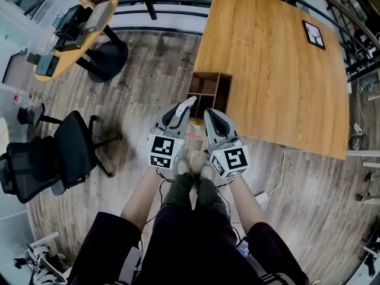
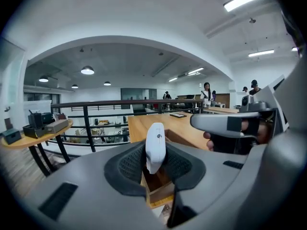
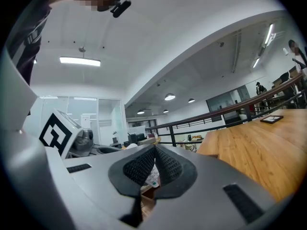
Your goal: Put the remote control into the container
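Remote control (image 2: 155, 145) is up in the left tool (image 2: 156, 161), folks. It's white and slim, standing on end, with the ribbed pads clamped on its lower part and the upper half poking out past the tips. The right tool (image 3: 154, 153) sits just beside the left, jaws closed together with nothing pinched between them. Both hang out in front of the person's legs, above the wood floor (image 1: 148, 64).

Handling, as I read it: a light, stiff plastic shell, smooth and likely slippery, so the pads want its flat sides rather than the rounded edges. The hold is low on the body. That looks fine for so light a thing, though a knock on the free top end could pivot it. It should take a short drop without harm, but lowering it in is the safer call.

Just past the tools comes the container (image 1: 208, 74), an open wooden box split into compartments. It is tucked against the near-left edge of the big wooden counter (image 1: 279, 70), lower than the top. Whether it stands on the floor I cannot tell. The remote is close to it, in the tool and not in the box, so the carry and release are yet to do. Farther off, a black office chair (image 1: 59, 156) at left, and a black railing (image 2: 96, 103) beyond.
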{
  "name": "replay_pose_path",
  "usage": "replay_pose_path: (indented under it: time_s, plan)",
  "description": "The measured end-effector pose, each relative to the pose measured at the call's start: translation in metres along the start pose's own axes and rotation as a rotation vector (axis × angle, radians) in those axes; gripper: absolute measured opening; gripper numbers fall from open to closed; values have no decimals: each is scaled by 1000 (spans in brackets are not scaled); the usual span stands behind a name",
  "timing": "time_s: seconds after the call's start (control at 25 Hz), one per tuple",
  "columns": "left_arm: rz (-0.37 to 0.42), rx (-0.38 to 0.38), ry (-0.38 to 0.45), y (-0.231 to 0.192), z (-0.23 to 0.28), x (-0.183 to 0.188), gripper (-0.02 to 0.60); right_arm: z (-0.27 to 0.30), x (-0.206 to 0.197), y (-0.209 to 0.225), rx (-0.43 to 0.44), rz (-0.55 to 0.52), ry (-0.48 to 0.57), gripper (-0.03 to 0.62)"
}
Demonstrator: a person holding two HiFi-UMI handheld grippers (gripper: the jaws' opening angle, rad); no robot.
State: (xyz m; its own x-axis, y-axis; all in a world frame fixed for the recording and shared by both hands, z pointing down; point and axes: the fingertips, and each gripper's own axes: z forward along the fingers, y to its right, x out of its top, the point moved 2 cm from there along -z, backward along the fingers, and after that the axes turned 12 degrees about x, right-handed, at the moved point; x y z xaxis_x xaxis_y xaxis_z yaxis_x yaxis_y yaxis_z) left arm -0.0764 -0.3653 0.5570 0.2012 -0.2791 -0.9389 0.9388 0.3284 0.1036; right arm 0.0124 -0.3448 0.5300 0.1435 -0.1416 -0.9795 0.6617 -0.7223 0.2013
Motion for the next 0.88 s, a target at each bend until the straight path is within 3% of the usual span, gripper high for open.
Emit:
replay_pose_path:
  time_s: [0.36, 0.68, 0.88]
  plan:
    - [15, -36, -168, 10, 36, -36, 100, -11, -8, 0, -12, 4, -19, 17]
    - [17, -47, -219, 12, 52, -58, 100, -14, -8, 4, -25, 14, -18, 17]
    - [33, -44, -198, 13, 56, -61, 100, -17, -12, 6, -31, 20, -23, 17]
